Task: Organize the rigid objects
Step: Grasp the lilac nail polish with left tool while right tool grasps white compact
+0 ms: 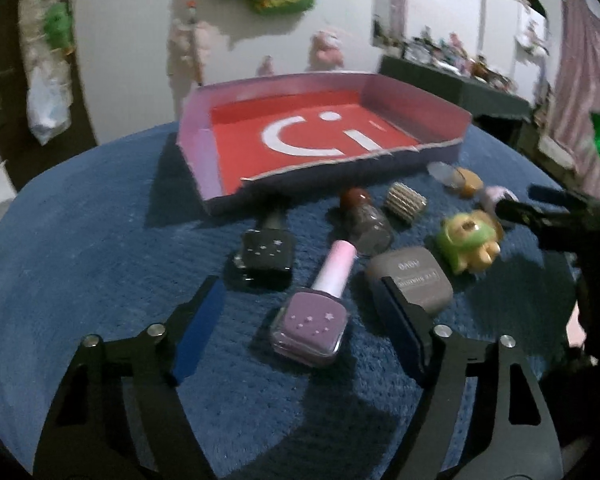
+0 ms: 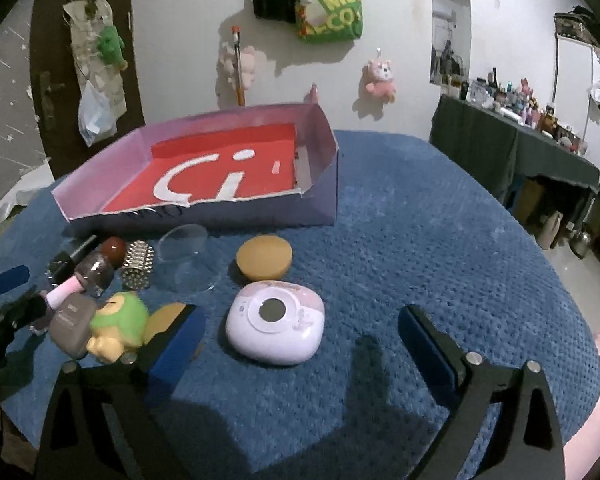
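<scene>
Lying on the blue cloth (image 2: 420, 220) just in front of the shallow red-floored box (image 1: 204, 136), the small objects form a loose cluster; nearest that box's front wall sit a black nail polish bottle (image 1: 265, 256), a small clear bottle with a red cap (image 1: 366, 220) and a ribbed metal cylinder (image 1: 405, 202); further from the box lie the lilac nail polish bottle (image 1: 312, 322), a grey case (image 1: 412, 280) and a green and yellow toy figure (image 1: 468, 244); the box itself holds none of them; the left gripper (image 1: 300, 312) stands with its tongs wide apart, the lilac bottle lying between them untouched; the right gripper (image 2: 300, 336) is likewise spread and grips nothing, a white and pink rounded case (image 2: 276, 330) lying between its fingers; a tan round puff (image 2: 264, 259) and a clear round lid (image 2: 182, 242) lie between that case and the box.
</scene>
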